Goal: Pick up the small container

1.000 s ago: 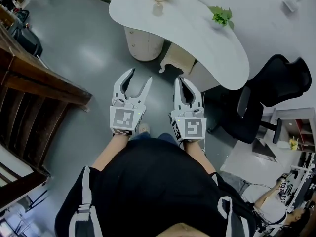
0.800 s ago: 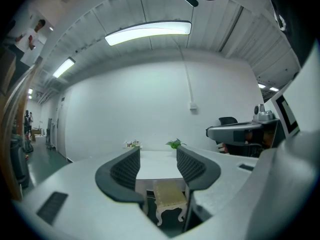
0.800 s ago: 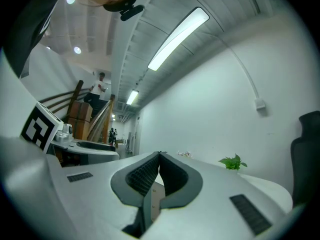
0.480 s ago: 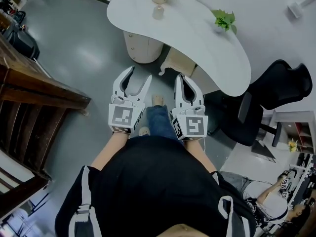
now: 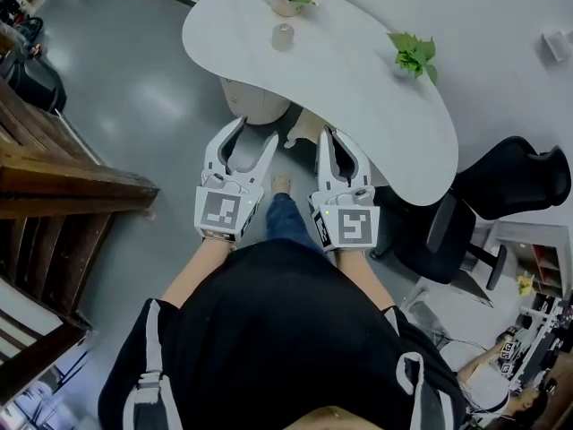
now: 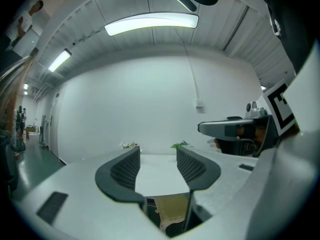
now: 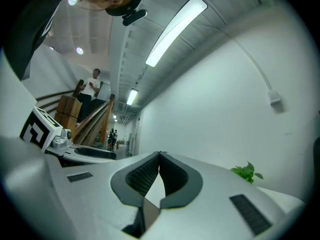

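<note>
Looking down, head view: left gripper point(image 5: 257, 133) and right gripper point(image 5: 329, 134) are held side by side over the grey floor point(image 5: 152, 97), just short of the near edge of the white table point(image 5: 358, 88). The small container point(image 5: 283, 36) stands at the table's far side, just beside a flower pot point(image 5: 288, 3), well apart from both grippers.

Left gripper view: jaws apart, nothing between them, table top beyond.

Right gripper view: jaws closed tip to tip, empty. A green plant point(image 7: 246, 171) shows off to the right.

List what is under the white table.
Under the white table, a round pedestal and a carved cream support show; its top hides anything farther under.
</note>
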Demonstrator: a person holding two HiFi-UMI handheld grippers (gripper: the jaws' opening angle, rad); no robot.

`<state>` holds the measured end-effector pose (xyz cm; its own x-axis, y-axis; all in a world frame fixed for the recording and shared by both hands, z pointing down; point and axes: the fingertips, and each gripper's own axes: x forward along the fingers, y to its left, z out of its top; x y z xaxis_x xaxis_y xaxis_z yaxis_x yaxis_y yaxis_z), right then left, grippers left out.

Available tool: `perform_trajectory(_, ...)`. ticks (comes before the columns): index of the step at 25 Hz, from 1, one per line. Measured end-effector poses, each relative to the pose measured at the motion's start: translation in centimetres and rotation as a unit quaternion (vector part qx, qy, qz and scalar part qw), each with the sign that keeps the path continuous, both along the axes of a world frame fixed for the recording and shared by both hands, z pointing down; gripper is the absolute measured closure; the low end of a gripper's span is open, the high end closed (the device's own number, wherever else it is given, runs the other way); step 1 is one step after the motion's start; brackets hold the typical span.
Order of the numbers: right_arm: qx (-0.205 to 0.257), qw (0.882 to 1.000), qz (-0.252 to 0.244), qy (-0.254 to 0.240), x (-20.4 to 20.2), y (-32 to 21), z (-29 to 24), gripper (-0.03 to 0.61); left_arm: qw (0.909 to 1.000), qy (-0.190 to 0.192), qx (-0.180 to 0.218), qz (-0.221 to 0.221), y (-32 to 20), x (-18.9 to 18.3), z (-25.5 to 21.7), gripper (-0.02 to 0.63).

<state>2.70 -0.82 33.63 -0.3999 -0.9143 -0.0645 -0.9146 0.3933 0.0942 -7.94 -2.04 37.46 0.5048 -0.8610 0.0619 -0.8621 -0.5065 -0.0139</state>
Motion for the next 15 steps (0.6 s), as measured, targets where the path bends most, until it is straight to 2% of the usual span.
perform_trajectory(7, -0.006, 1.0, -0.013, -0.001, 1.1, -8.3, -0.1, 0.559, 0.9998, 0.005, -0.008, -0.015, -7.4, 0.9, -0.5, 0.391)
perform_trajectory(11, -0.006, 1.0, -0.025, -0.001, 1.7, -13.0, 0.1, 0.56, 0.9995, 0.003, 0.006, -0.03, -12.0, 1.2, -0.9, 0.391)
perform_trajectory(15, -0.015, 0.999, -0.041, 0.006, 2.1, -16.6, 1.1, 0.56, 0.999, 0.002, -0.006, -0.044, -15.7, 1.6, -0.4, 0.391)
